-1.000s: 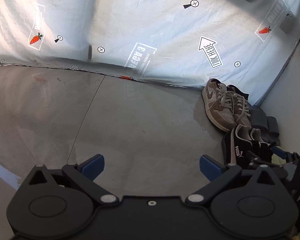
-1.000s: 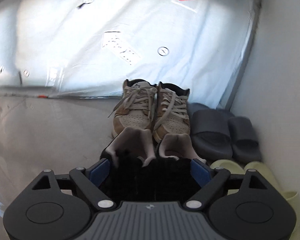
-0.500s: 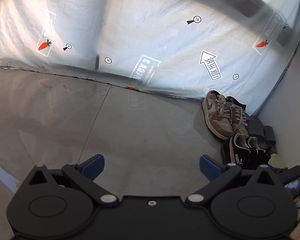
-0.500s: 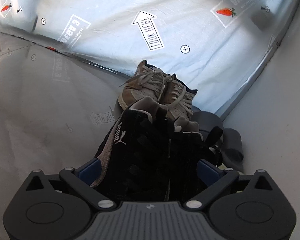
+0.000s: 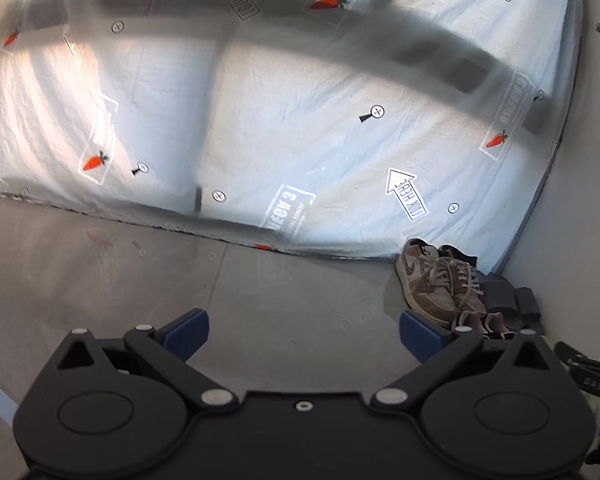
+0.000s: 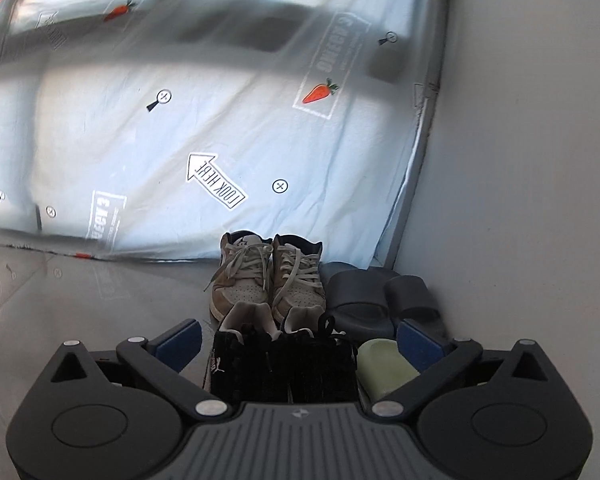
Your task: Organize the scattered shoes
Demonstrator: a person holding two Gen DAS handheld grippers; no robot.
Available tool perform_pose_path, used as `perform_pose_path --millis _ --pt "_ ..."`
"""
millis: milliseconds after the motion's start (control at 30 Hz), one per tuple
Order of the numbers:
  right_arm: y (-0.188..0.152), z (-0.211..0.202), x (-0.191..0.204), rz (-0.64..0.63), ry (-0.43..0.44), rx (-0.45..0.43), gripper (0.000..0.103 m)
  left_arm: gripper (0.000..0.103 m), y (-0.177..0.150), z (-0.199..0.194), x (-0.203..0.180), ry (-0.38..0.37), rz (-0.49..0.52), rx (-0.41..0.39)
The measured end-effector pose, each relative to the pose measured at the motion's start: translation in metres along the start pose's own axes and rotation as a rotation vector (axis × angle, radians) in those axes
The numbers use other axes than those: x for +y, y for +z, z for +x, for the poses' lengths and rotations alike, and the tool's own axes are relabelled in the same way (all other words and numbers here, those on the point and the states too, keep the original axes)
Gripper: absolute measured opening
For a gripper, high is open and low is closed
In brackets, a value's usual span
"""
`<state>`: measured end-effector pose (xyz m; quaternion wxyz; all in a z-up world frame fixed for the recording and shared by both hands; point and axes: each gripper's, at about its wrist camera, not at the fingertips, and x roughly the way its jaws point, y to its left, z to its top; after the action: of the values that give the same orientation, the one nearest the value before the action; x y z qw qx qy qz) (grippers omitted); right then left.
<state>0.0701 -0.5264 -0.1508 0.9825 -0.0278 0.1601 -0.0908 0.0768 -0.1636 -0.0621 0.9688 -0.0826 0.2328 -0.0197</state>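
Floor [image 5: 112,280] was smooth grey tile, glossy enough to mirror the printed sheet [image 6: 140,140], which looked like thin, creased, semi-sheer plastic film hung over a dark frame. Tan sneakers [image 6: 268,280] showed matt suede with perforated toe panels and flat woven laces; black sneakers [image 6: 284,364] looked like matt suede with pale padded tongues. Grey slides [image 6: 358,300] and a pale green slide [image 6: 382,364] were smooth matt foam or rubber; wall [image 6: 520,200] was plain matt paint.
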Motion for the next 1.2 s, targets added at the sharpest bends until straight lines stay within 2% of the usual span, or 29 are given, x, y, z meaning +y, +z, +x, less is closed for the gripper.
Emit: perform_pose_path --millis 33,100,200,467,633,867,1033,1200 --pt "0.002 -0.01 0.006 0.028 0.002 -0.013 0.103 0.102 0.004 -0.008 0.005 0.011 -0.003 -0.008" --pt "0.009 -0.035 0.024 0.056 0.021 -0.036 0.103 0.102 0.008 -0.028 0.019 0.023 -0.009 -0.081" --pt "0.019 -0.064 0.052 0.106 0.046 -0.045 0.103 0.102 0.016 -0.051 0.043 0.001 0.029 -0.118" --pt "0.046 -0.13 0.138 0.193 0.13 -0.087 0.103 0.102 0.026 -0.102 0.102 -0.006 0.121 -0.107" --pt "0.058 -0.173 0.181 0.256 0.237 -0.036 0.103 0.102 0.027 -0.123 0.127 -0.016 0.157 -0.044" --pt "0.063 -0.202 0.227 0.237 0.218 0.13 0.103 0.102 0.024 -0.146 0.151 -0.015 0.167 0.056" --pt "0.055 -0.218 0.249 0.2 0.231 0.207 0.103 0.102 0.018 -0.143 0.16 -0.023 0.128 0.143" --pt "0.051 -0.234 0.263 0.14 0.237 0.215 0.103 0.102 0.015 -0.139 0.159 -0.018 0.141 0.186"
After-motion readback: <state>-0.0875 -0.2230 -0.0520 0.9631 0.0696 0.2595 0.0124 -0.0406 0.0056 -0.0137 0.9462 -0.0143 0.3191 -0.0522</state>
